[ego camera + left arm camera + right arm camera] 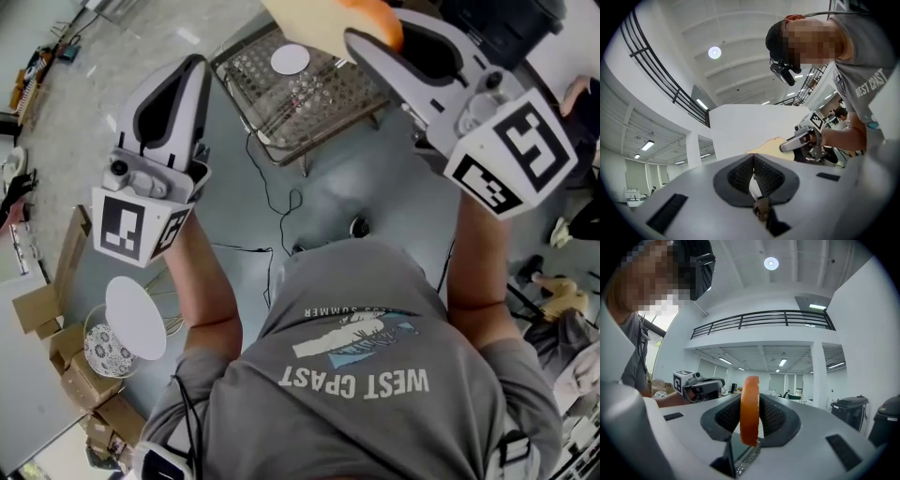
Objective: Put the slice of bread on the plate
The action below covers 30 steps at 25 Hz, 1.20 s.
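Observation:
My right gripper (pixel 361 37) is held up at the top right of the head view, shut on the slice of bread (pixel 328 21), pale with an orange crust. In the right gripper view the slice (pixel 750 408) stands edge-on between the pads (pixel 771 416). The left gripper (pixel 192 64) is raised at the left, its jaws together with nothing between them. Far below, a small white plate (pixel 290 59) lies on a wire rack table (pixel 314 112). From the left gripper view I see the bread (pixel 769 146) beside the right gripper (pixel 799 140).
A second white plate (pixel 134 317) rests by a patterned bowl (pixel 101 352) at the lower left, among cardboard boxes (pixel 37 309). Cables (pixel 270 197) run across the grey floor below the rack. Black bins (pixel 848 411) stand at the right of the right gripper view.

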Available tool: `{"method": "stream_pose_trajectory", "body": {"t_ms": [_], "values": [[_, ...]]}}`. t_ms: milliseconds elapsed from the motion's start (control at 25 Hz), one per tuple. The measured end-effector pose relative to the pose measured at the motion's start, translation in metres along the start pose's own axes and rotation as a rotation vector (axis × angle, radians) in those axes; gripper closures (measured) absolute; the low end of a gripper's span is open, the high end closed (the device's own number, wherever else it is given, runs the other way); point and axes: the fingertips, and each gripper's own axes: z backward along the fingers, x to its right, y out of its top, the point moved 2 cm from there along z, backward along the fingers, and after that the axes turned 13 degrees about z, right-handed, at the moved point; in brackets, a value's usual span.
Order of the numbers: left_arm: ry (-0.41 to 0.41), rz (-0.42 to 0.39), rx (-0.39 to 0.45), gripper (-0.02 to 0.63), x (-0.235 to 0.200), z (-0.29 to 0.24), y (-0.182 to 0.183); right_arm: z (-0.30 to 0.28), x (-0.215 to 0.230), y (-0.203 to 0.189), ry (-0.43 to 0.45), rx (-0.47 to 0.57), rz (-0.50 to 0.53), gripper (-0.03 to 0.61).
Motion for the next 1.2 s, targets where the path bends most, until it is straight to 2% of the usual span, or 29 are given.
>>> {"method": "stream_pose_trajectory", "body": {"t_ms": [560,1000,1200], "values": [[0.046,-0.018,-0.060,0.606,0.014,-0.060,-0.015,0.015,0.054,-0.025,0.056,0.045,-0.037,0.482],[0.042,0.027,-0.060,0.606,-0.053,-0.053,-0.039,-0.051,0.061,-0.039,0.042,0.002,-0.052,0.483],[0.010,0.032,-0.058,0.606,-0.087,-0.058,-0.050,-0.087,0.069,-0.048,0.026,-0.012,-0.053,0.482]]}}
